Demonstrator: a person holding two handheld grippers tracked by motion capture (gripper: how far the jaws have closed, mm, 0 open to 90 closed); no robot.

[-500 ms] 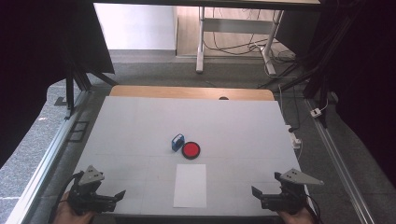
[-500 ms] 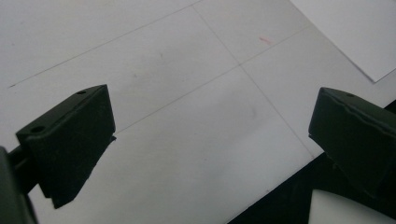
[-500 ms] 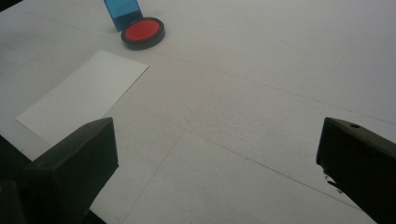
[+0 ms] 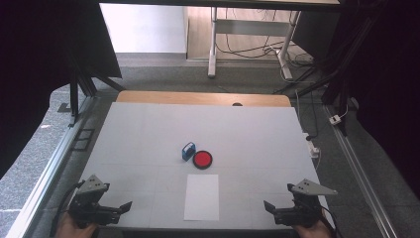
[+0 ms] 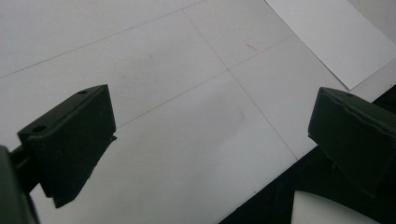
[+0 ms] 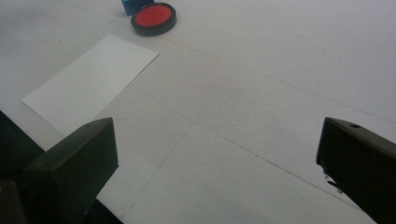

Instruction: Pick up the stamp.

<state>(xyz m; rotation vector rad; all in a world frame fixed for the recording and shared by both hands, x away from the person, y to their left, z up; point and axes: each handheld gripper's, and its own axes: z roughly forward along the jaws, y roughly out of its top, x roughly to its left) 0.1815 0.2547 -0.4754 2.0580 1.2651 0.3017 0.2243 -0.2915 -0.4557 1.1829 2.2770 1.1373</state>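
Since half a second ago we see nothing moved: both tools rest at the desk's (image 4: 148, 129) near corners. Our left hand-held gripper (image 4: 124, 207) and right hand-held gripper (image 4: 269, 207) stand wide, jaws holding nothing. The white paper sheet (image 4: 201, 196) lies between them; beyond it the red ink pad (image 4: 202, 159) sits just beside the blue stamp (image 4: 187, 150).

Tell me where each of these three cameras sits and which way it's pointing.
High view: above the near edge, looking forward and down on the table; both hands with the left tool and right tool.
Left gripper view: on the left tool, low, open jaws framing the paper.
Right gripper view: on the right tool, facing the red ink pad.
Both gripper views share the paper.
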